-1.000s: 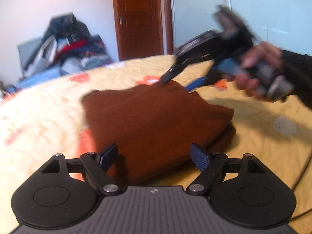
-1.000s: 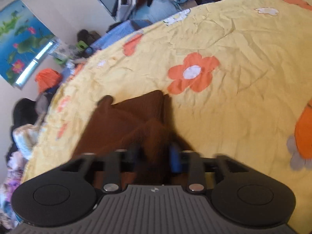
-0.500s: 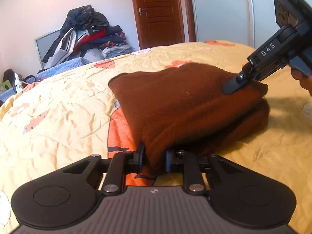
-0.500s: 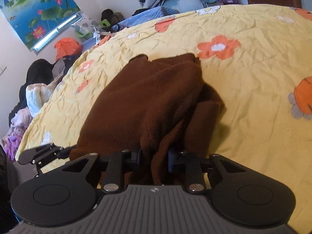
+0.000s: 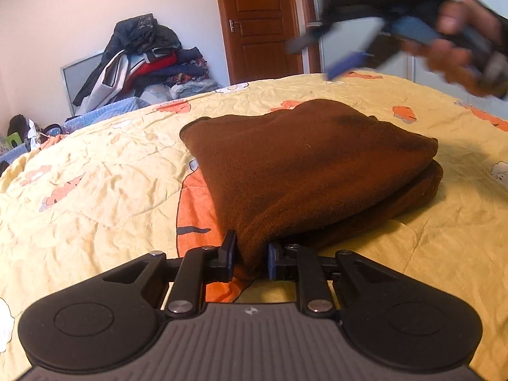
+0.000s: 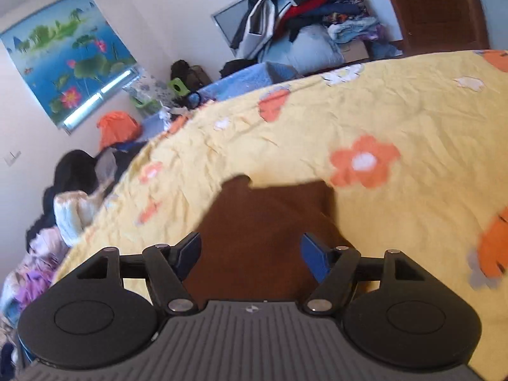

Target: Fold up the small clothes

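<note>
A folded brown garment lies on the yellow flowered bedspread. My left gripper is shut on the garment's near corner, with brown cloth pinched between its pads. My right gripper is open and empty, held above the far end of the garment. It also shows blurred in the left wrist view, raised above the bed at the upper right with a hand on it.
A pile of clothes leans on the wall beyond the bed, beside a wooden door. More clothes lie heaped by the bed's left side under a lotus picture.
My right gripper has let go of the brown garment, opened and lifted away. My left gripper, open a second ago, stays shut on the near corner.
</note>
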{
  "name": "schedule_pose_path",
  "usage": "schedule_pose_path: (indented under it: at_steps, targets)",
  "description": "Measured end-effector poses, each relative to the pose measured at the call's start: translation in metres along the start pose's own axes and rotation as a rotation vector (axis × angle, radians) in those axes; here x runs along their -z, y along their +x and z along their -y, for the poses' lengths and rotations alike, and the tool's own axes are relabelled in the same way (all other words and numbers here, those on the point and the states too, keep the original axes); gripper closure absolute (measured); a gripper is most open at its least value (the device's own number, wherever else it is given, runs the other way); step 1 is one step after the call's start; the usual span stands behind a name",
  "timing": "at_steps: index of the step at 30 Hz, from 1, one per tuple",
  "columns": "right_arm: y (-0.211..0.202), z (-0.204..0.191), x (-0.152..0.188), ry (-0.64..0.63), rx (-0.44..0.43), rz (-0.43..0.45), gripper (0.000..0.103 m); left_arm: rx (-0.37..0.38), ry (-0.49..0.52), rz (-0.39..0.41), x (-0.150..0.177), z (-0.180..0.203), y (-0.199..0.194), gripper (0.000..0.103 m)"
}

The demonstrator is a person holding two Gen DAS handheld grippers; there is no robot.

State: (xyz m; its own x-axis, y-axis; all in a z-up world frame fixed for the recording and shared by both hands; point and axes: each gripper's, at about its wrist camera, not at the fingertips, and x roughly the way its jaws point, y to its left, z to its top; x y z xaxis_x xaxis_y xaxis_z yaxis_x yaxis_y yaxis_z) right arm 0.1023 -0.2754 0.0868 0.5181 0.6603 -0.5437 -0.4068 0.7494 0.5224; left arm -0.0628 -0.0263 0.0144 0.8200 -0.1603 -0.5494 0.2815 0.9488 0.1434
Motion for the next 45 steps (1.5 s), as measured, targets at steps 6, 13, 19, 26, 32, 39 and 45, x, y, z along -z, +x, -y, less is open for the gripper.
schedule_pose_path:
  at_steps: [6,13,19,26,32,39,45]
  targets:
    - [0.116,-0.025,-0.037,-0.229,0.137,-0.145,0.032,-0.001,-0.007,-0.004,-0.001,-0.003,0.000,0.083]
    - [0.171,-0.028,-0.052,-0.281,0.148,-0.248,0.088,0.025,-0.056,-0.012,-0.003,-0.012,0.006,0.082]
    - [0.171,-0.021,-0.035,-0.279,0.183,-0.187,0.070,0.050,-0.127,-0.013,-0.001,-0.025,0.003,0.068]
    - [0.038,-0.006,0.001,-0.064,0.066,-0.001,0.005,0.129,-0.416,0.008,-0.002,-0.073,-0.036,0.031]
    - [-0.015,0.036,0.060,0.139,0.242,-0.030,0.003,0.162,-0.660,-0.102,-0.019,-0.097,0.011,0.026]
    - [0.015,0.019,0.085,0.174,0.100,-0.089,0.000,0.149,-0.506,-0.186,-0.043,-0.057,0.049,0.026]
    - [0.013,0.019,0.086,0.120,0.040,-0.126,0.063,0.159,-0.473,-0.219,-0.046,-0.050,0.050,0.038]
